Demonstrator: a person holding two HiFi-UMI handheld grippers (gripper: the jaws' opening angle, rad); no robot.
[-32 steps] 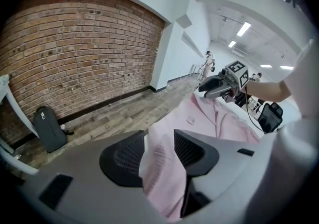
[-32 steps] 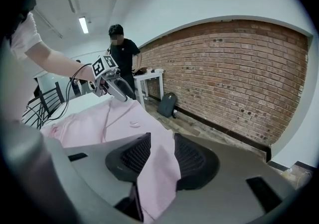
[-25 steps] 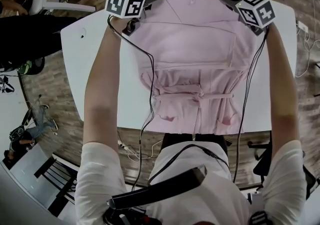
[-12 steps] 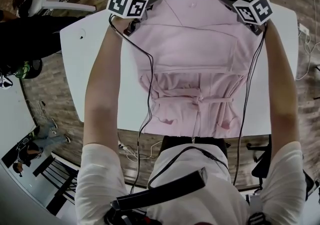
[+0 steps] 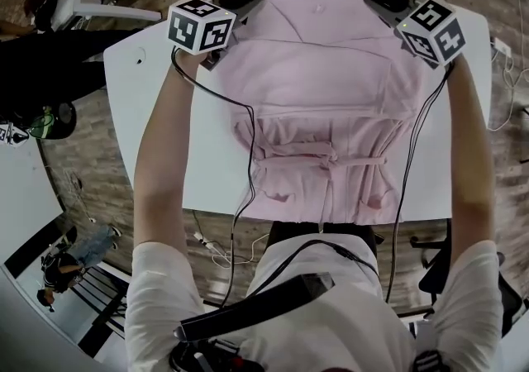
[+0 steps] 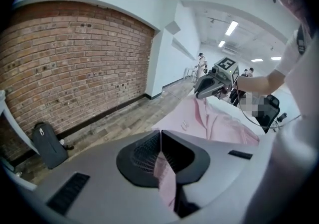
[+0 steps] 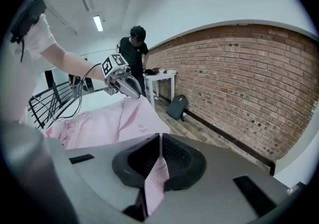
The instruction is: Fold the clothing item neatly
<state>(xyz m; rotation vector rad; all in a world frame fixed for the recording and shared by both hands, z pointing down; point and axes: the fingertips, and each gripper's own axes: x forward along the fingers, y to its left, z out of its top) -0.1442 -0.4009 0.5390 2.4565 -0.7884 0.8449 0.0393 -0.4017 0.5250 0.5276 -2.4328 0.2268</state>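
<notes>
bright, even indoor light fills all three views. ceiling strip lights [image 6: 232, 28] glow white in both gripper views and blow out slightly. the white worktop [image 5: 124, 97] is bright with no hard glare, and the shadows on it are faint and soft-edged. strong fisheye bending bows the brick wall [image 7: 239, 83] and leaves black corners in the gripper views. the pink cloth [image 6: 163, 178] nearest the lens is soft, while the distance stays fairly sharp.

We count one pink garment [image 5: 322, 89] on one white table [image 5: 131, 114], two grippers, the left gripper [image 5: 248, 2] at the head view's upper left and the right gripper [image 5: 378, 0] at its upper right, and one dark backpack [image 7: 177, 106] beside one brick wall [image 7: 239, 83].
</notes>
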